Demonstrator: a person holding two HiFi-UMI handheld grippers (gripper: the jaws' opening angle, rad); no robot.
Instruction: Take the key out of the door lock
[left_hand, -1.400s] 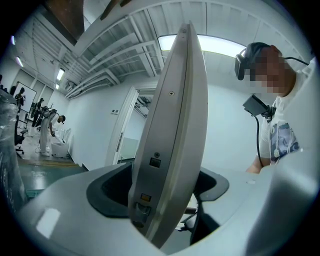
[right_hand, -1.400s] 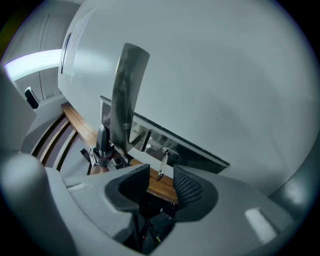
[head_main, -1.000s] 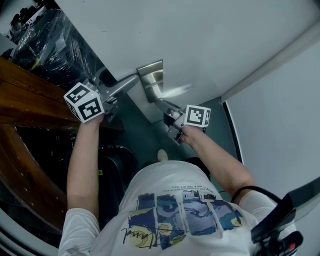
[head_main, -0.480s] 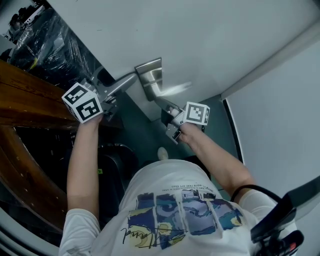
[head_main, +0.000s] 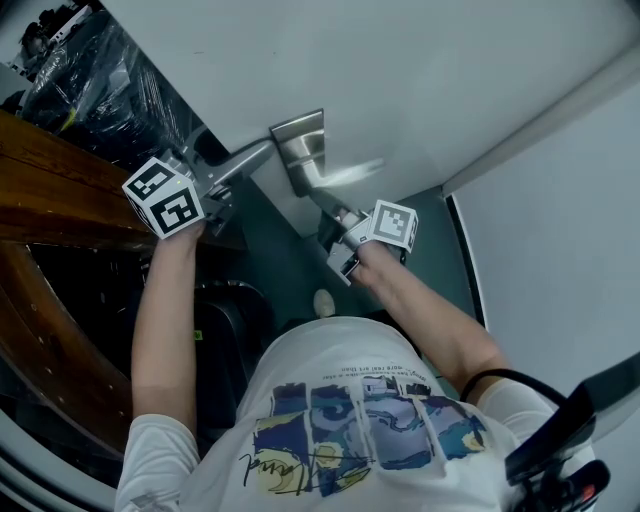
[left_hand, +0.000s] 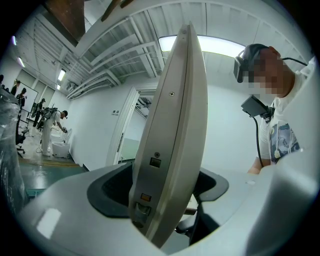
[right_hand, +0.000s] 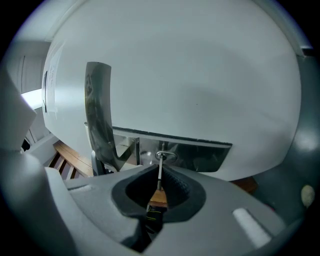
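A brushed-metal lock plate (head_main: 300, 148) with a lever handle (head_main: 345, 176) sits on the white door (head_main: 420, 70). In the right gripper view the thin key (right_hand: 159, 176) sticks out of the plate (right_hand: 190, 154) below the handle (right_hand: 100, 117). My right gripper (right_hand: 159, 169) is closing, and its dark pads pinch the key from both sides. From the head view that gripper (head_main: 338, 228) is right under the handle and hides the key. My left gripper (head_main: 205, 182) clamps the door's edge (left_hand: 175, 125), near the latch (left_hand: 142, 206).
A brown wooden beam (head_main: 60, 205) and dark plastic-wrapped items (head_main: 90, 85) lie left of the door. A white wall (head_main: 570, 200) stands to the right. People work far off (left_hand: 52, 127) in the room beyond the door.
My right gripper has crept up closer to the lock plate and its jaws have come together. The left gripper has hardly shifted on the door edge.
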